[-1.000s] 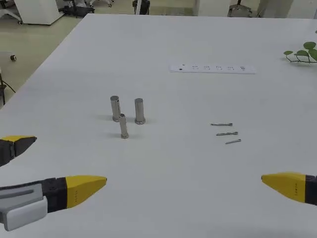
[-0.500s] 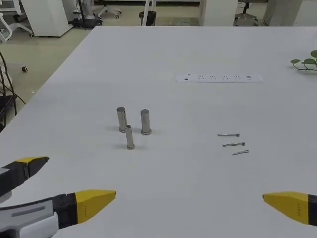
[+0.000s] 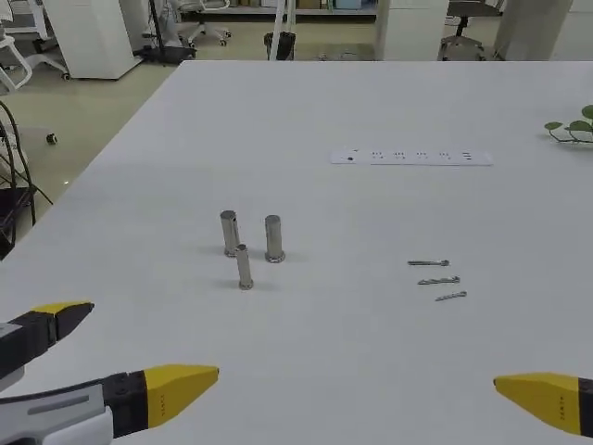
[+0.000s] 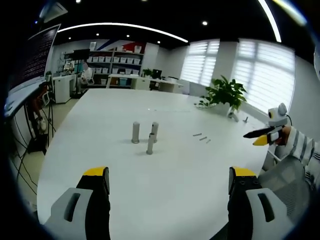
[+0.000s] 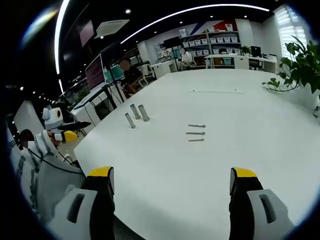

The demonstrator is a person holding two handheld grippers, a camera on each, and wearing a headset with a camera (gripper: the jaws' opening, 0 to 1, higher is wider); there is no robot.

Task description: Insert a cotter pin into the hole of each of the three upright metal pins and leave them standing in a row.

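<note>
1. The left gripper (image 3: 153, 339) and right gripper (image 5: 172, 173) are held spread wide and empty over the table's (image 3: 324, 371) near edge, seemingly readied for an approach.
2. Further out on the right, three cotter pins (image 3: 438, 280) are laid flat in a column, presumably staged for picking.
3. Three metal pins (image 3: 244, 266) are stood upright, clustered on the left, none yet fitted.

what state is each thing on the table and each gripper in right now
cotter pins: three, lying flat, loose
rear left metal pin: upright, no cotter pin
rear right metal pin: upright, no cotter pin
front metal pin: upright, no cotter pin
left gripper: open, empty
right gripper: open, empty
</note>
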